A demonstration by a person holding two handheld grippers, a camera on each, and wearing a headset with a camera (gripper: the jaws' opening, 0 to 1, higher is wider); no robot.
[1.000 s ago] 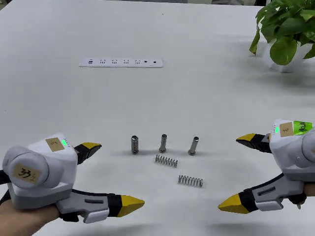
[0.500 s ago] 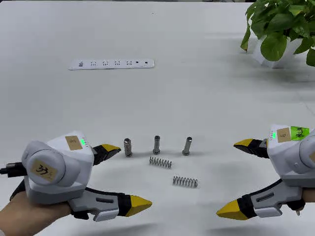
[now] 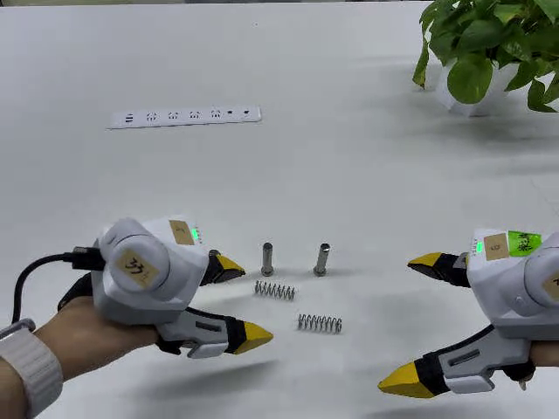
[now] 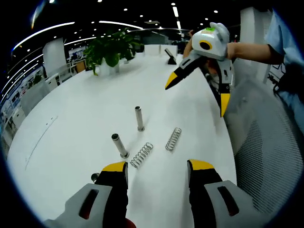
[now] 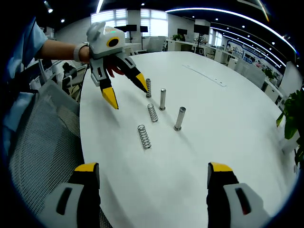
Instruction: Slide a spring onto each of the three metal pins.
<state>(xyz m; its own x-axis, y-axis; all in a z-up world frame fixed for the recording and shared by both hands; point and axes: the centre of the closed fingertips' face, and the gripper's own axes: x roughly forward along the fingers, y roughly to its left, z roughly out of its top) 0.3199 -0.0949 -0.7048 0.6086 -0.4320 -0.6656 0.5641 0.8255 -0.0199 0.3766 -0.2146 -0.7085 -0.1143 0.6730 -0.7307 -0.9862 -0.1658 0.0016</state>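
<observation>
Three metal pins stand upright in a row on the white table. The leftmost pin [image 5: 148, 88] wears a spring, and in the head view my left gripper's upper finger [image 3: 225, 265] hides it. The middle pin [image 3: 267, 258] and right pin [image 3: 322, 258] are bare. Two loose springs lie in front of them, one near the middle pin [image 3: 274, 290] and one closer to me [image 3: 320, 323]. My left gripper [image 3: 246, 299] is open, with its tips beside the leftmost pin and the nearer spring. At the right, my right gripper [image 3: 409, 321] is wide open, holds nothing and stands apart from the parts.
A white power strip [image 3: 185, 116] lies at the back left. A potted plant [image 3: 485, 44] stands at the back right. A black cable [image 3: 35, 271] trails from the left gripper. In the right gripper view, the table edge and a mesh chair [image 5: 42, 137] are at the left.
My left gripper has moved right, toward the pins, and now covers the leftmost pin in the head view. The head camera has shifted. The right gripper has barely moved.
</observation>
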